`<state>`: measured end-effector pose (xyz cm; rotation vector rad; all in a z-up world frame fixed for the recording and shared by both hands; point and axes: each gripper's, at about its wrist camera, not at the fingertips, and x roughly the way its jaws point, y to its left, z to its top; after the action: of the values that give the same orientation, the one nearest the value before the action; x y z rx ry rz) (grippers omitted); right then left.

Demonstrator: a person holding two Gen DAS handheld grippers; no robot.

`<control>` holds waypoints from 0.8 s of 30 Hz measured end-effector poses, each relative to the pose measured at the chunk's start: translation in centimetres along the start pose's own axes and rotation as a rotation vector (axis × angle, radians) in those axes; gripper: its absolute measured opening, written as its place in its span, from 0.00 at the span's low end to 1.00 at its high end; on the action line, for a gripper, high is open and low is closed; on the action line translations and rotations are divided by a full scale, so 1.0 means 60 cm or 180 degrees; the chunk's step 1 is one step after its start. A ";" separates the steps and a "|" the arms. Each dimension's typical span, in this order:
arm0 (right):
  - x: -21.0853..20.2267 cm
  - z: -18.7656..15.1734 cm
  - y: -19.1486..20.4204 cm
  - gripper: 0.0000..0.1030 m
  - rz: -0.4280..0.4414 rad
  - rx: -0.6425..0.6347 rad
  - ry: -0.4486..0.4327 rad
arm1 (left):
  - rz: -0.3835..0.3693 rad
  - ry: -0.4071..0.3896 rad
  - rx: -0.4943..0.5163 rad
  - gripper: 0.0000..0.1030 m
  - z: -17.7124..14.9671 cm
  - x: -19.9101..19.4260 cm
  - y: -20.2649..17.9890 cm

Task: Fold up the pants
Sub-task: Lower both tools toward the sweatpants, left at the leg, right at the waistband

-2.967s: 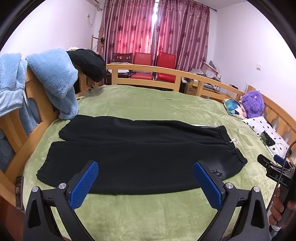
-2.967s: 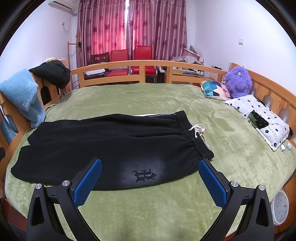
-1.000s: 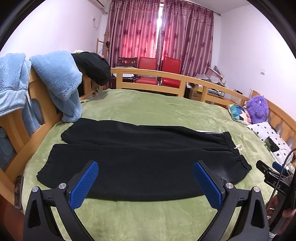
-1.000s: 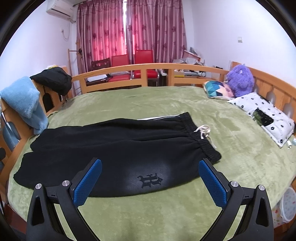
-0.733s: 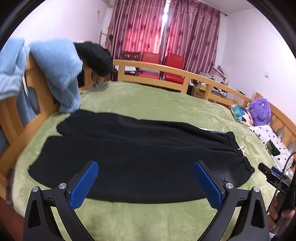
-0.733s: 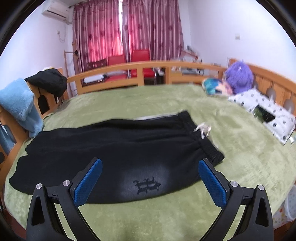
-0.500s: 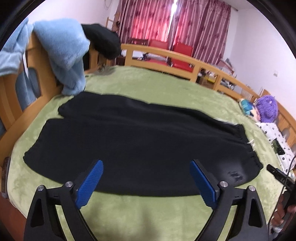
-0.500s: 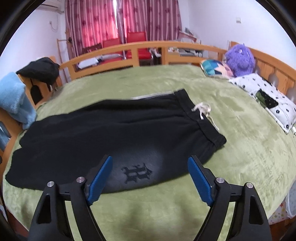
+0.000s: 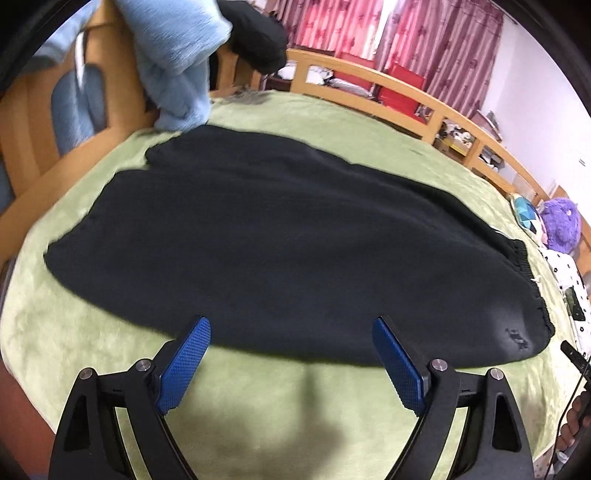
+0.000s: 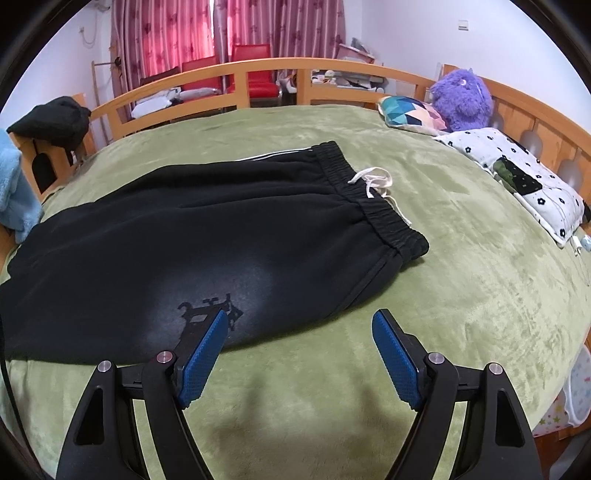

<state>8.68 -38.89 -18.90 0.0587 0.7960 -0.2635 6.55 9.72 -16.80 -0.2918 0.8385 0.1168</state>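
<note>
Black sweatpants (image 10: 207, 236): spread flat on a green plush blanket (image 10: 461, 295), legs side by side, just ahead of both grippers. Elastic waistband (image 10: 373, 206) with white drawstring (image 10: 373, 181) ahead and right of the right gripper (image 10: 297, 354); dark logo print (image 10: 210, 314) by its left pad. Right gripper: jaws apart, nothing between them, over the blanket at the pants' near edge. Left gripper (image 9: 291, 358): jaws apart, empty, short of the near leg's edge. Beyond: wooden bed rail (image 10: 258, 70), light blue fleece (image 9: 177, 55), purple plush toy (image 10: 461, 99), patterned cushion (image 10: 410, 110), red chairs (image 10: 255, 55), red curtains (image 10: 229, 29).
</note>
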 end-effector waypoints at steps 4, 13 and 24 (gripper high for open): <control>0.026 -0.002 -0.011 0.70 0.0009 0.0119 0.0085 | -0.0002 0.0157 -0.0245 0.86 -0.009 0.029 0.036; 0.136 -0.018 -0.031 0.68 0.0334 0.0604 0.0456 | -0.0086 0.0401 -0.0572 0.86 -0.020 0.092 0.090; 0.204 -0.003 -0.057 0.74 0.0481 0.1122 0.0392 | -0.0061 0.0210 -0.0916 0.86 -0.012 0.135 0.110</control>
<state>15.87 -44.74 -27.57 0.4689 0.8557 -0.2563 9.98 15.70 -24.70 -0.5763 0.8844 0.2116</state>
